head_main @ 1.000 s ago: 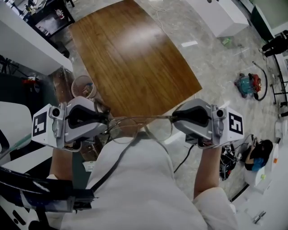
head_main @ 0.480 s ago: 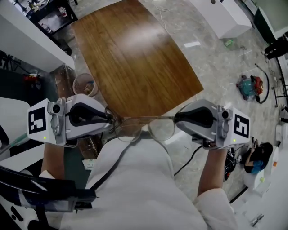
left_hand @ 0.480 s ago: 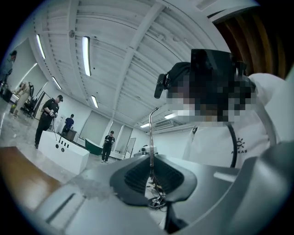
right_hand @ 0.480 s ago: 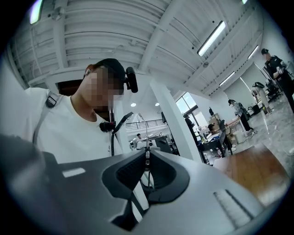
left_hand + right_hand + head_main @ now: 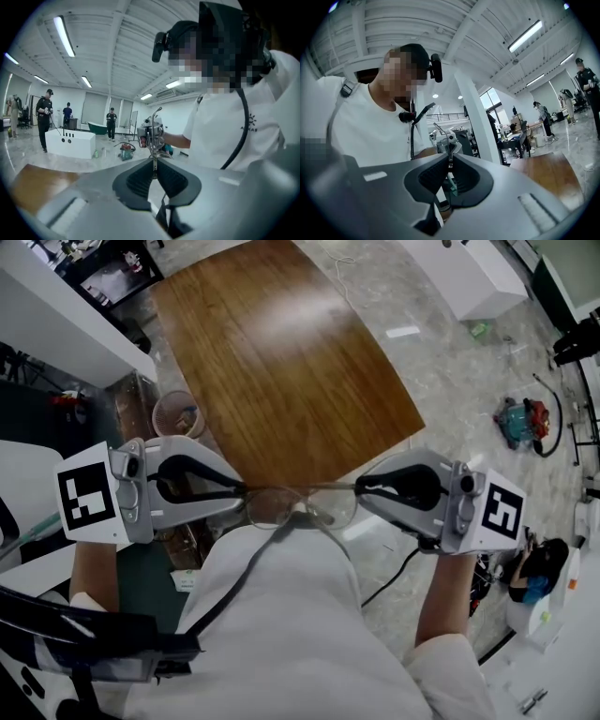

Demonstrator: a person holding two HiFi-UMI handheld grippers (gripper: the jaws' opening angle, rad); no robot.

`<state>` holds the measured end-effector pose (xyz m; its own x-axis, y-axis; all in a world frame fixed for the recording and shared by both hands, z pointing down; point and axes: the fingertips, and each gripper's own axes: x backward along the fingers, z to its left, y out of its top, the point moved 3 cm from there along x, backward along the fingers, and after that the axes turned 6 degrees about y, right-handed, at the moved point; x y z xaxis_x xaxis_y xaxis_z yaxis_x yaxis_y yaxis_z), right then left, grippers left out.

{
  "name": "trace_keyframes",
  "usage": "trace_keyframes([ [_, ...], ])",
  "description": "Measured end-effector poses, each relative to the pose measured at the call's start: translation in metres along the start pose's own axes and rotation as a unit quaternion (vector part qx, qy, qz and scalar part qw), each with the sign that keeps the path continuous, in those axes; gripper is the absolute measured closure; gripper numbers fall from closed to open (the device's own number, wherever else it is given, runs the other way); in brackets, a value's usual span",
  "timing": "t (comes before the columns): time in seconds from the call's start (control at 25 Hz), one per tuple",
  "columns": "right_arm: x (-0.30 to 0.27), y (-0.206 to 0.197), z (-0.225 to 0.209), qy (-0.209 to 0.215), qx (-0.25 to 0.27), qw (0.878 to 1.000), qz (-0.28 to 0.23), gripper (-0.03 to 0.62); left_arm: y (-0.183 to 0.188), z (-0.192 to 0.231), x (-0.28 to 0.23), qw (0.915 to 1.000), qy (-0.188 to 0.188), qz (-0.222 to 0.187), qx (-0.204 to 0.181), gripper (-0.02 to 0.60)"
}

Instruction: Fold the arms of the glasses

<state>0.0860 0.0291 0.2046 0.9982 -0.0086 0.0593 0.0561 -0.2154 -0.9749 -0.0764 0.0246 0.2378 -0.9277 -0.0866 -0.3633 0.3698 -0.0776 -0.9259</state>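
The glasses (image 5: 330,506) are up in the air, just in front of the person's white shirt (image 5: 300,615). They hang over the near edge of the brown wooden table (image 5: 281,362) and do not touch it. They sit right between the two grippers, with the round lenses hanging down.

The left gripper (image 5: 239,491) comes in from the left. Its fingers are almost together, and they pinch a thin metal part (image 5: 153,154) at the left side of the glasses. In the left gripper view, that thin part stands straight up between the two dark pads (image 5: 140,180).

The right gripper (image 5: 361,489) comes in from the right. Its fingers are almost together too, and they pinch a thin metal part (image 5: 450,158) at the right side of the glasses.

I cannot tell from here if the arms of the glasses are folded or open.

A black strap (image 5: 239,577) runs across the shirt. A round bin (image 5: 176,414) stands on the floor to the left of the table. Far off in the room, some people (image 5: 45,117) stand near a long white box (image 5: 70,143).
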Motion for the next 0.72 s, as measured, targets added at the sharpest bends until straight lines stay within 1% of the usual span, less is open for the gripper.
trace_keyframes([
  [0.08,-0.006,-0.003,0.000,-0.003,0.009,1.000,0.012,0.563,-0.004,0.002,-0.004,0.9981,0.006,0.049,-0.038,0.551],
  [0.16,-0.012,-0.005,0.000,-0.007,0.018,1.000,0.019,0.563,-0.007,0.006,-0.010,0.9945,0.017,0.082,-0.063,0.549],
  [0.28,-0.020,-0.010,-0.001,-0.020,0.030,0.999,0.030,0.563,-0.018,0.010,-0.015,0.9888,0.033,0.123,-0.078,0.554],
  [0.44,-0.023,-0.019,-0.005,-0.041,0.036,0.998,0.044,0.563,-0.034,0.017,-0.022,0.9789,0.041,0.170,-0.107,0.555],
  [0.48,-0.023,-0.021,-0.006,-0.045,0.035,0.997,0.043,0.563,-0.037,0.018,-0.024,0.9779,0.046,0.173,-0.108,0.555],
  [0.52,-0.021,-0.022,-0.008,-0.049,0.033,0.997,0.040,0.563,-0.037,0.020,-0.025,0.9788,0.050,0.166,-0.108,0.554],
  [0.64,-0.012,-0.022,-0.011,-0.058,0.028,0.998,0.018,0.563,-0.029,0.024,-0.026,0.9866,0.054,0.114,-0.104,0.543],
  [0.72,-0.006,-0.020,-0.013,-0.062,0.027,0.998,0.003,0.563,-0.020,0.028,-0.023,0.9901,0.061,0.078,-0.100,0.534],
])
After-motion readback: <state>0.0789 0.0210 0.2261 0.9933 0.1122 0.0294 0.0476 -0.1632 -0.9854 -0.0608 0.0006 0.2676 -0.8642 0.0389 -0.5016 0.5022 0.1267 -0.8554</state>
